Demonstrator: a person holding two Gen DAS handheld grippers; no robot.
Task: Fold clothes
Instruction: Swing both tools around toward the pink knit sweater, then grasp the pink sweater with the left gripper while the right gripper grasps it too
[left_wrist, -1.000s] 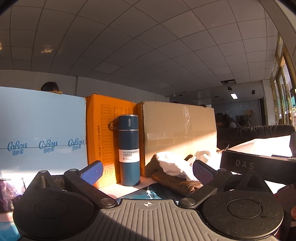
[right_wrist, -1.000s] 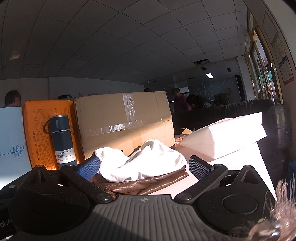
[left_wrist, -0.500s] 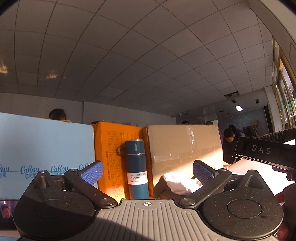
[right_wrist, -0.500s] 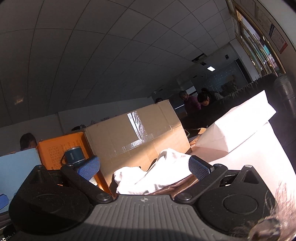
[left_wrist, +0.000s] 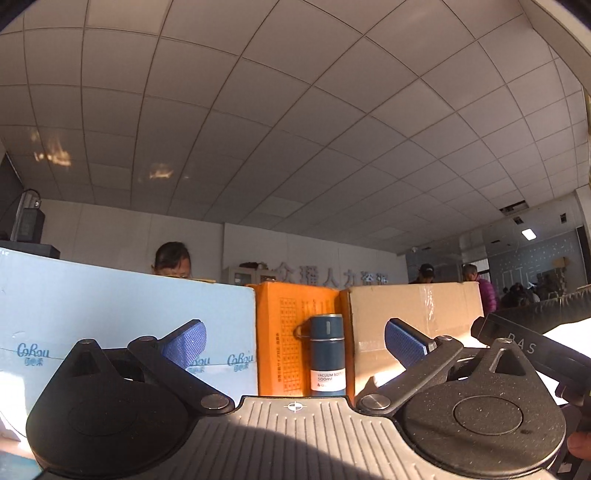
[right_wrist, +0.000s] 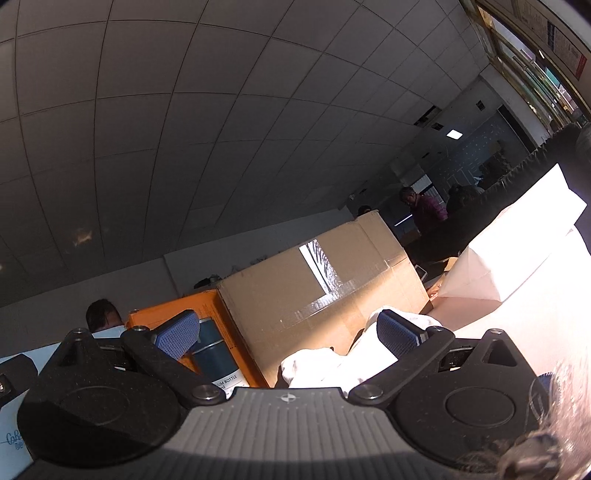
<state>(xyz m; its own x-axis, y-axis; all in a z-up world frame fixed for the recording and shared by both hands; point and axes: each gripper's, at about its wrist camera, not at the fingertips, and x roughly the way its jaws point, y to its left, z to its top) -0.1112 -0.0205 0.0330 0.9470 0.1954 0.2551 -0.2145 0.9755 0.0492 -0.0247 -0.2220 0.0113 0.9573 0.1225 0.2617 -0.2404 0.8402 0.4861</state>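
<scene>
A crumpled white garment (right_wrist: 325, 363) lies in front of the brown cardboard box, low in the right wrist view, partly hidden behind the gripper body. My right gripper (right_wrist: 288, 334) is open and empty, raised above it and tilted up toward the ceiling. My left gripper (left_wrist: 293, 341) is open and empty, also raised and level with the boxes. The clothes are hidden in the left wrist view. The right gripper's black body (left_wrist: 528, 350) shows at the right edge of the left wrist view.
A blue vacuum bottle (left_wrist: 327, 356) stands before an orange box (left_wrist: 284, 332). A pale blue box (left_wrist: 122, 325) is at left, a brown cardboard box (left_wrist: 413, 314) at right. A white paper bag (right_wrist: 517, 266) stands at the right. People sit behind the boxes.
Both grippers have lifted and tilted upward. The garments have dropped out of the left wrist view and sunk low in the right wrist view. Both stay open.
</scene>
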